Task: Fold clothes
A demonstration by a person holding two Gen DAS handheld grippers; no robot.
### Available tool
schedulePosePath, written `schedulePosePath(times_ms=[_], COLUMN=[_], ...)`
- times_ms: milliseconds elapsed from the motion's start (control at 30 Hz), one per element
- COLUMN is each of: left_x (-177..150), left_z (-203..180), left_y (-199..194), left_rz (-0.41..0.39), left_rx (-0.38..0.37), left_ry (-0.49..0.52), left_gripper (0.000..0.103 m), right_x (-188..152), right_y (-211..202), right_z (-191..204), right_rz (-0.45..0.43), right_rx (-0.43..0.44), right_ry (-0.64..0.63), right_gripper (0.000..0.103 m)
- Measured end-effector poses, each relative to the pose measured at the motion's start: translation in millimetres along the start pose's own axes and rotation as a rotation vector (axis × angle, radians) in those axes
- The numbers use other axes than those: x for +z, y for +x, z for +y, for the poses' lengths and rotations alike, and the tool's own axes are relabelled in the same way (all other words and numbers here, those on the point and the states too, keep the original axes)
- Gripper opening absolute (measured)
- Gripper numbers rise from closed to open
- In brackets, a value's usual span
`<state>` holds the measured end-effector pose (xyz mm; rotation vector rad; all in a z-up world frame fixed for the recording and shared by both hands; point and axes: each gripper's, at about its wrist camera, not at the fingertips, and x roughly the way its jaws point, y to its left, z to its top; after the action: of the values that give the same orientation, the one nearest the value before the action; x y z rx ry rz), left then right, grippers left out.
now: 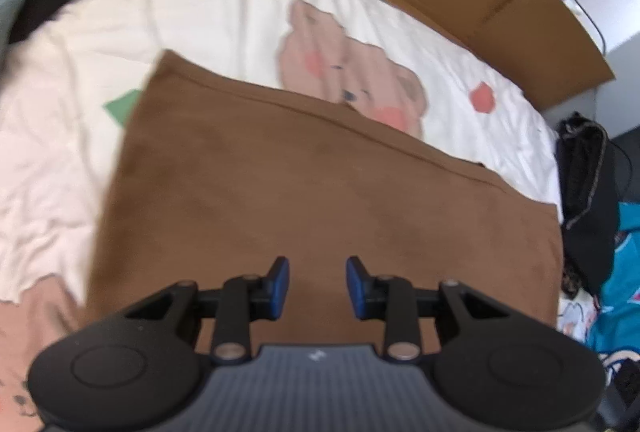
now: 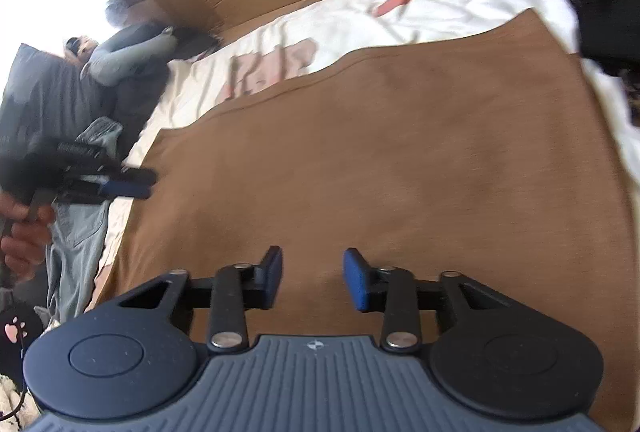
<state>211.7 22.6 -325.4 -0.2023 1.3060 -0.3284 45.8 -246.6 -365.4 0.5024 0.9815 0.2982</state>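
Brown garment [image 1: 320,200] lies flat on the white bear-print sheet [image 1: 224,4], under left gripper [image 1: 318,282] and right gripper [image 2: 312,278], both parted and empty; pinch matching corners together for a square fold.

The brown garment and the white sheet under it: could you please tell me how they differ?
The brown garment is plain, while the white sheet carries a bear print and coloured shapes. The garment lies smooth and flat on top; the sheet beneath is wrinkled and extends past it. Both are spread out on the bed.
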Motion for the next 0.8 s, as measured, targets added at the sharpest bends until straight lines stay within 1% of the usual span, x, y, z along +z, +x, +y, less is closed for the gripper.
schedulePosePath(times_ms=[33, 167, 233, 333, 433, 500, 600, 700, 800], left_x=[0, 0, -1, 1, 10, 18, 29, 37, 45], left_z=[-8, -41, -55, -71, -80, -83, -87, -92, -93], left_y=[4, 25, 37, 51, 62, 67, 73, 81, 89], left_rz=[0.003, 0.003, 0.006, 0.005, -0.020, -0.032, -0.040, -0.045, -0.047], left_rx=[0.003, -0.004, -0.008, -0.015, -0.014, -0.015, -0.018, -0.022, -0.017], left_ry=[0.033, 0.179, 0.222, 0.277, 0.294, 0.285, 0.288, 0.304, 0.297], left_gripper=[0.032, 0.030, 0.027, 0.021, 0.020, 0.019, 0.016, 0.016, 0.016], right_x=[-1, -5, -8, -13, -17, -16, -17, -21, -25], right_y=[4, 23, 32, 45, 53, 55, 54, 54, 52], right_z=[4, 22, 29, 36, 36, 35, 36, 36, 36], right_rz=[0.003, 0.022, 0.034, 0.054, 0.060, 0.054, 0.052, 0.059, 0.061], right_rx=[0.011, 0.050, 0.064, 0.083, 0.095, 0.102, 0.105, 0.106, 0.103], right_ry=[-0.006, -0.084, -0.111, -0.133, -0.112, -0.083, -0.092, -0.084, -0.079], right_gripper=[0.027, 0.022, 0.021, 0.017, 0.016, 0.014, 0.014, 0.013, 0.014])
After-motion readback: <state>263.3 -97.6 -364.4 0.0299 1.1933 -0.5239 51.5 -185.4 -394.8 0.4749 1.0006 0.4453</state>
